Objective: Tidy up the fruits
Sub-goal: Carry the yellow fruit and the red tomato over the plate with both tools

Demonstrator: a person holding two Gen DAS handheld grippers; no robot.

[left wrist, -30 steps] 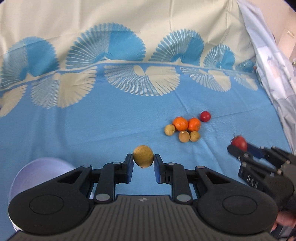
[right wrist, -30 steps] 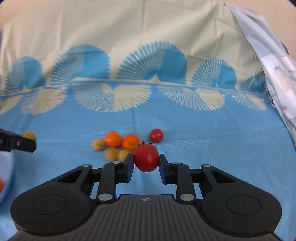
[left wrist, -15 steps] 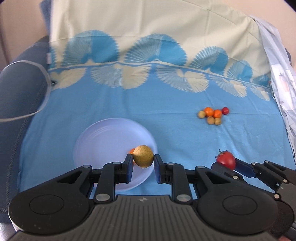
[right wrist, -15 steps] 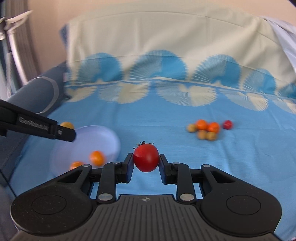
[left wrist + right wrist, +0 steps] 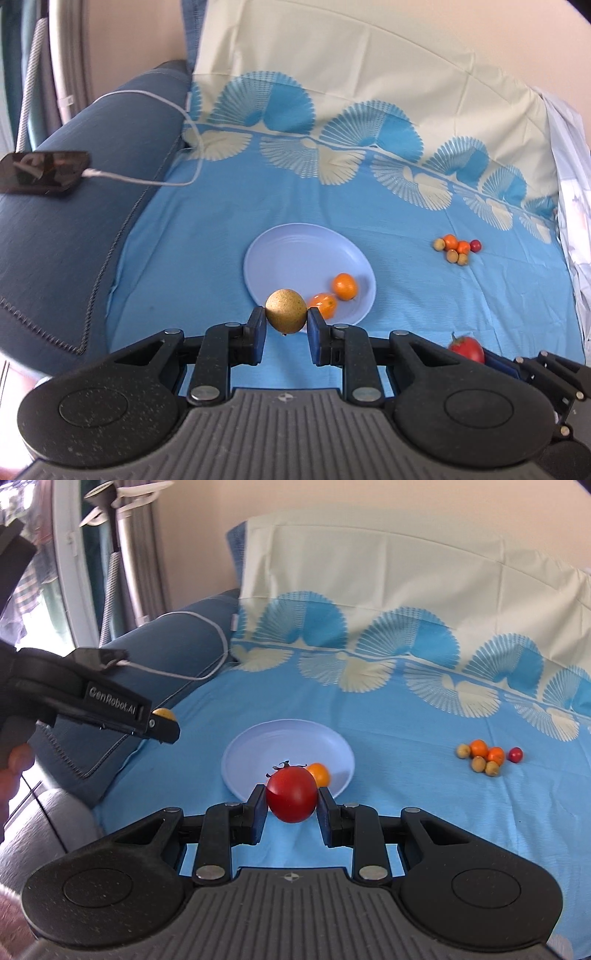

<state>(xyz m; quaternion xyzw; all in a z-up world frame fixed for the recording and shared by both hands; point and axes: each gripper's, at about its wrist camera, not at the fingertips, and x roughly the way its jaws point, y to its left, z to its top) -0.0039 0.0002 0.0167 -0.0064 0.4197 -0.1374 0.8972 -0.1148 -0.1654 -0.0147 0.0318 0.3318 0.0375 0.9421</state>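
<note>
My left gripper (image 5: pixel 286 323) is clamped on a tan, speckled fruit (image 5: pixel 286 311), pinched at its two sides so its slightly longer axis runs across from pad to pad, with a small dark nub at its underside pointing down. It hangs over the near rim of the pale blue plate (image 5: pixel 295 254), where two orange fruits (image 5: pixel 344 286) lie side by side on the near right part. My right gripper (image 5: pixel 291 806) is closed tight on a red tomato (image 5: pixel 291 794), held at its sides with the dark stem cap up and tipped a little away from me (it is nearly round, so no real long axis). It too sits above the plate's near edge. Well to the right on the blue patterned sheet (image 5: pixel 424 295), a small cluster of loose fruits (image 5: pixel 457 249) lies touching. A phone (image 5: pixel 44 171) rests on the dark sofa arm, a white cable plugged in.
</note>
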